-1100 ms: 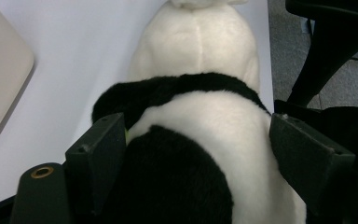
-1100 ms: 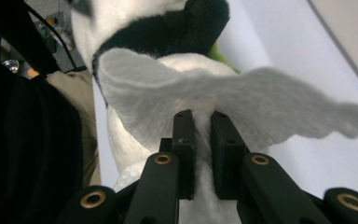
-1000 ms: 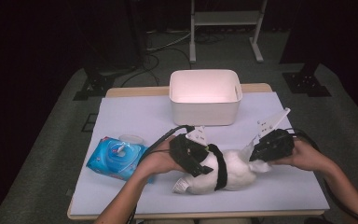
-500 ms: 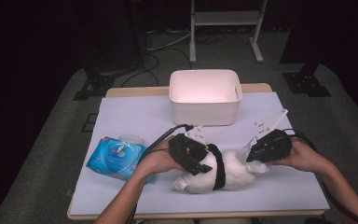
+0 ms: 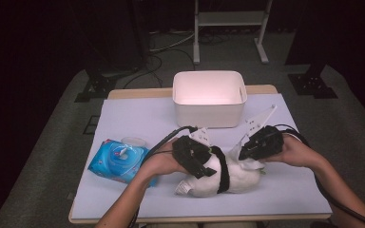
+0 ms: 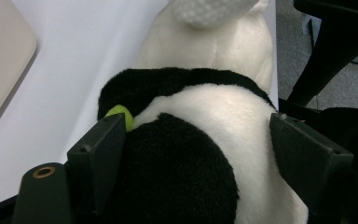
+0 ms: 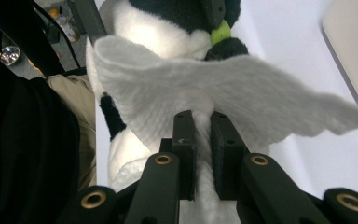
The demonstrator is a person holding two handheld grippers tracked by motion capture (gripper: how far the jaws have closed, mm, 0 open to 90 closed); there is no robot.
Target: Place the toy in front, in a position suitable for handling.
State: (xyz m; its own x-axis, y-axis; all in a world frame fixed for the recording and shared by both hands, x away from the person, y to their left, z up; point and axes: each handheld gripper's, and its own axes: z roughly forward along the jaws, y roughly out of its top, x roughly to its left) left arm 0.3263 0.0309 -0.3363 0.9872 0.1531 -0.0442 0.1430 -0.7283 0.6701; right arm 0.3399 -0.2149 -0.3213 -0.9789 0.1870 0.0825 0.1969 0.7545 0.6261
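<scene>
Two tongs are seen at work on a black-and-white plush panda, which lies on its side on the pale surface at the lower centre of the high view. The left tongs are set wide around the panda's body, with a jaw against the fur on either flank, so the toy is gripped between them. A small green piece is seen just beside the left-hand jaw in the left gripper view. The right tongs are nearly shut and are clamped on a white wipe, which is spread against the panda's white fur. A white bin stands near the upper centre of the high view, and a blue pack of wipes lies at the left, apart from the panda.
</scene>
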